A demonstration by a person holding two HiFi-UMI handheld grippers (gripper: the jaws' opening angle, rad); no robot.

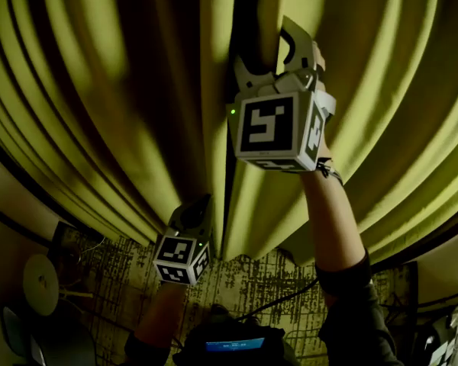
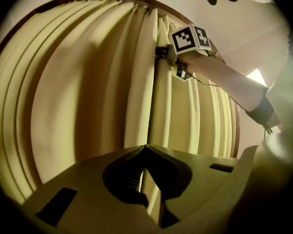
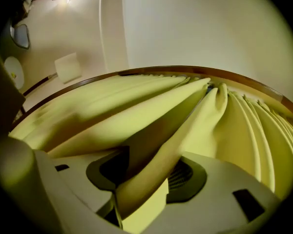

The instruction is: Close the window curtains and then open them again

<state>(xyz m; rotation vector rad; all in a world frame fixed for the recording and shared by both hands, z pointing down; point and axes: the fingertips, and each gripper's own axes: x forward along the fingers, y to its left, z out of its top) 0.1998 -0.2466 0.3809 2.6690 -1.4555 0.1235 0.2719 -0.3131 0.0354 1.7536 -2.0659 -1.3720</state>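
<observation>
Yellow-green curtains point(image 1: 99, 90) hang drawn together, and their two edges meet in a dark seam point(image 1: 221, 166). High on the seam, my right gripper point(image 1: 269, 48) is open, with a fold of the right curtain point(image 3: 185, 130) lying loosely between its jaws. The ribbed right pad point(image 3: 185, 175) shows bare beside the fold. My left gripper point(image 1: 192, 213) is low on the seam with its jaws shut tip to tip point(image 2: 145, 147). I see nothing between them; the curtain point(image 2: 88, 82) hangs just beyond. The left gripper view also shows the right gripper point(image 2: 168, 57) above.
A wooden curtain rail point(image 3: 161, 71) runs along the top under a pale wall point(image 3: 195, 23). Below the curtains lies a patterned carpet point(image 1: 252, 280). A round white object point(image 1: 40, 280) sits at the lower left, and a device with a blue screen point(image 1: 234, 345) is near me.
</observation>
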